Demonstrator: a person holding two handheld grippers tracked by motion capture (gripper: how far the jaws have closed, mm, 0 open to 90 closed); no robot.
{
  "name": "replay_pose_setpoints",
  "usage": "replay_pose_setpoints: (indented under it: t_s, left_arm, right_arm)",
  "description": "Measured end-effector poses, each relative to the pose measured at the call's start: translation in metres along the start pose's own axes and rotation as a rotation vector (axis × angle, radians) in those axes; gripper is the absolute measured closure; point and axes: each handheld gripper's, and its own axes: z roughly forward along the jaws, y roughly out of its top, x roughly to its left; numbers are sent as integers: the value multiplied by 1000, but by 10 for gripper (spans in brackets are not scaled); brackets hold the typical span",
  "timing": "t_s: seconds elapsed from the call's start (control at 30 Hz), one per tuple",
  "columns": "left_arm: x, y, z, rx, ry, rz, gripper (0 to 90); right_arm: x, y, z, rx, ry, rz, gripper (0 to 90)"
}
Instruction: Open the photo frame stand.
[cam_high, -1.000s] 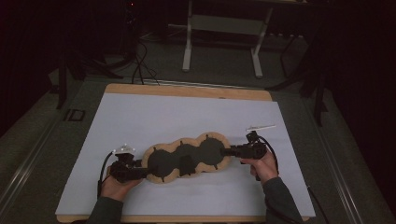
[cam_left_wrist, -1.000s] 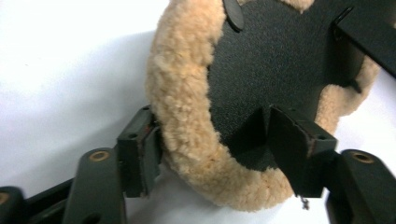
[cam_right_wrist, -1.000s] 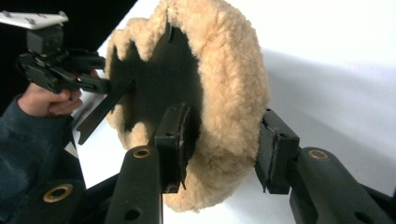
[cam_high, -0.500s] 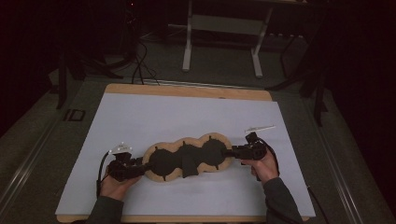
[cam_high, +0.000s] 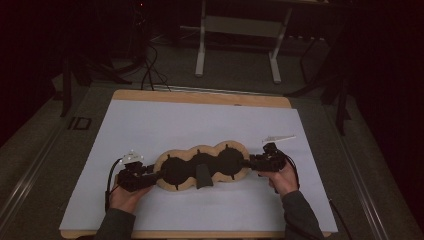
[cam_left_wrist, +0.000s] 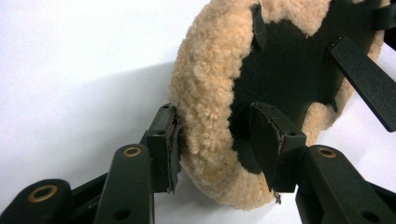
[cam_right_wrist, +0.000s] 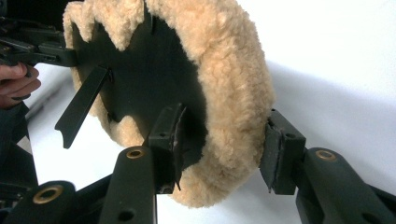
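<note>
A long three-lobed pad (cam_high: 235, 147) with a tan fleece rim and a black face lies on the white sheet, and a black strap (cam_high: 202, 176) sticks out from its middle. My left gripper (cam_high: 154, 175) is at the pad's left end. Its jaws have just been closing, and the pads now press on the fleece rim (cam_left_wrist: 205, 107), one outside and one on the black face. My right gripper (cam_high: 246, 163) holds the right end. Its jaws have just been opening a little, with both pads still against the rim (cam_right_wrist: 233, 93).
The white sheet (cam_high: 200, 120) covers a wooden board (cam_high: 200, 96) with bare sheet all around the pad. A thin pale piece (cam_high: 278, 138) shows just beyond the right gripper. Past the board stand a metal frame's legs (cam_high: 201, 50) and floor cables. The other hand (cam_right_wrist: 14, 84) appears in the right gripper view.
The left gripper's jaws have narrowed onto the pad's left end. Both hands and the pad keep their places.
</note>
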Motion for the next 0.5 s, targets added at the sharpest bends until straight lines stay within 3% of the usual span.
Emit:
replay_pose_setpoints:
  t_s: [0.3,0.5]
  left_arm:
    - [-1,5,3,-22,14,8,565]
    - [-3,7,5,-33,40,35,567]
  right_arm:
    - [0,0,-2,-11,-27,-18,536]
    - [0,2,-1,-20,-52,-32,519]
